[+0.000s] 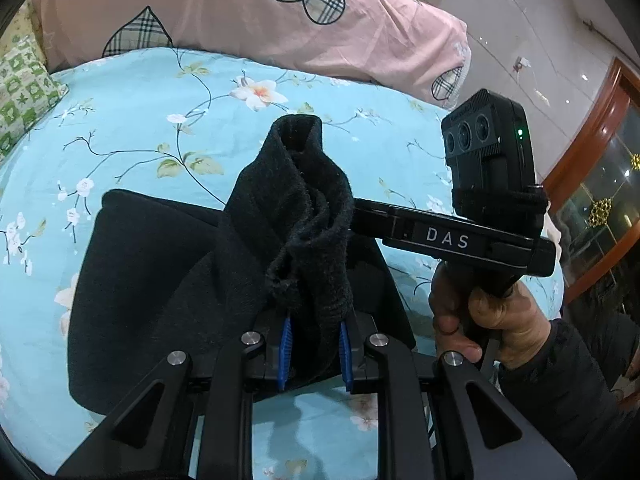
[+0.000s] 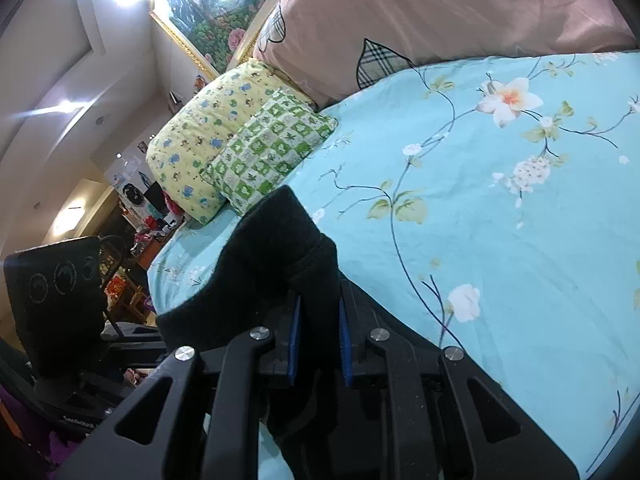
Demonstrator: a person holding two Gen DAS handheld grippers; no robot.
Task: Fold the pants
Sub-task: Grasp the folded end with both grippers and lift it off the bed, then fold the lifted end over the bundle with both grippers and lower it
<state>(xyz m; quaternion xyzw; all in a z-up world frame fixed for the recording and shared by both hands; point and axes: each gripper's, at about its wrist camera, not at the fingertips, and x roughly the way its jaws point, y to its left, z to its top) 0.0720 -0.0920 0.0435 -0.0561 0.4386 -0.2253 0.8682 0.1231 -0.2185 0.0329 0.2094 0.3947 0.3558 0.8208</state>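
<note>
Pants (image 1: 168,288), black, lie partly on the floral bed sheet (image 1: 132,120) while we lift a bunched end above it. Our left gripper (image 1: 314,350) clamps that end; our right gripper (image 2: 318,340) clamps another black fold beside the green pillow (image 2: 272,148)

pants (image 1: 168,288): 1, black, centre | grippers: 2 – left gripper (image 1: 314,354) at 6 o'clock, right gripper (image 2: 319,350) at 6 o'clock | pillows: 2 – yellow pillow (image 2: 192,136), green-checked pillow (image 2: 272,148), both at 10 o'clock | pink quilt (image 1: 224,8): 1, 12 o'clock | framed painting (image 2: 212,4): 1, 11 o'clock
</note>
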